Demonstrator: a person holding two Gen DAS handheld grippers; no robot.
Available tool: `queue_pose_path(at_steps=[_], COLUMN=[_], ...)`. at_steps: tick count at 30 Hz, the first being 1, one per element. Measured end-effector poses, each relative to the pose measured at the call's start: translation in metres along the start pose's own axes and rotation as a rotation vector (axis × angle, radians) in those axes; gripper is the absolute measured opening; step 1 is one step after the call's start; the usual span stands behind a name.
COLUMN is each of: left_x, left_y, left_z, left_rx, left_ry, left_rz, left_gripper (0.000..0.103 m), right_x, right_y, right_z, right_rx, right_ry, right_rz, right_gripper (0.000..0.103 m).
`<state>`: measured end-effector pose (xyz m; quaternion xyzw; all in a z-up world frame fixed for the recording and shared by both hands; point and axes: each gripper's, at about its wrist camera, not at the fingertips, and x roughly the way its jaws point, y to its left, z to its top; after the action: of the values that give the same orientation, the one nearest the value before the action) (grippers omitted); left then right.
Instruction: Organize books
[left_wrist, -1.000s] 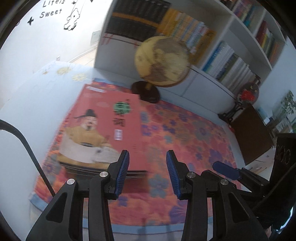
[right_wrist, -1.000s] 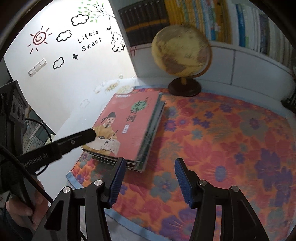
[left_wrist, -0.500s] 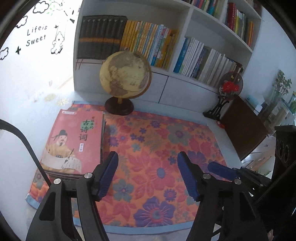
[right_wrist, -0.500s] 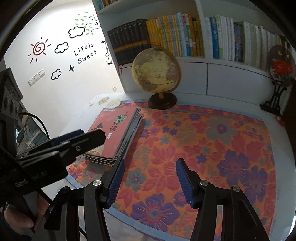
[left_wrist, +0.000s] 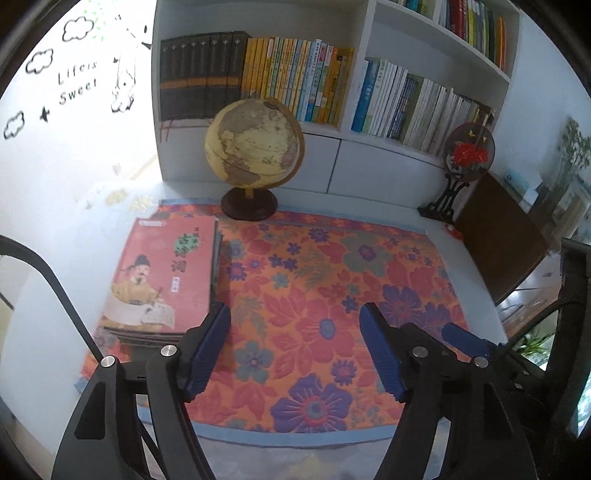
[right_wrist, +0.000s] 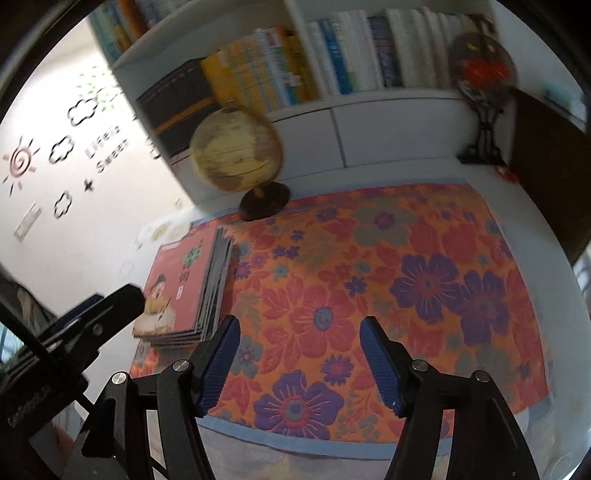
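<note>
The stack of books is lying squared at the floral mat's left edge, while the left gripper and right gripper are being opened over bare mat, nothing between the jaws.

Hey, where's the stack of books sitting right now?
In both wrist views the stack of books lies flat at the left edge of the floral mat, just in front of the globe, clear of both grippers.

Stack of thin books, red illustrated cover on top, flat on floral mat's left edge
</note>
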<state>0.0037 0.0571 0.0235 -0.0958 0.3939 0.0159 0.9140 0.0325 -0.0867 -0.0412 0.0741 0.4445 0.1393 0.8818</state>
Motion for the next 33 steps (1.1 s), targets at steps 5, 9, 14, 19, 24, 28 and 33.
queue_pose_path(at_steps=[5, 9, 14, 19, 24, 28, 33], left_x=[-0.001, -0.003, -0.001, 0.002, 0.007, 0.012, 0.017], left_y=[0.000, 0.019, 0.046, 0.074, 0.095, 0.111, 0.128], left_z=[-0.001, 0.001, 0.000, 0.002, 0.002, 0.002, 0.003], left_rx=[0.064, 0.066, 0.067, 0.034, 0.010, -0.001, -0.024], left_ry=[-0.016, -0.014, 0.003, 0.019, 0.036, 0.049, 0.066], left_rz=[0.097, 0.137, 0.192, 0.176, 0.163, 0.154, 0.126], left_gripper=[0.070, 0.070, 0.070, 0.070, 0.070, 0.070, 0.070], right_x=[-0.002, 0.010, 0.030, 0.042, 0.050, 0.058, 0.065], right_y=[0.011, 0.028, 0.054, 0.077, 0.096, 0.110, 0.123], right_z=[0.004, 0.002, -0.006, -0.009, -0.011, -0.014, -0.017], right_rx=[-0.055, -0.067, -0.082, -0.086, -0.098, -0.105, -0.102], right_ry=[-0.035, -0.007, 0.031, 0.053, 0.062, 0.071, 0.082], right_rz=[-0.047, -0.022, -0.005, 0.000, -0.015, -0.021, -0.027], right_gripper=[0.065, 0.065, 0.065, 0.065, 0.065, 0.065, 0.065])
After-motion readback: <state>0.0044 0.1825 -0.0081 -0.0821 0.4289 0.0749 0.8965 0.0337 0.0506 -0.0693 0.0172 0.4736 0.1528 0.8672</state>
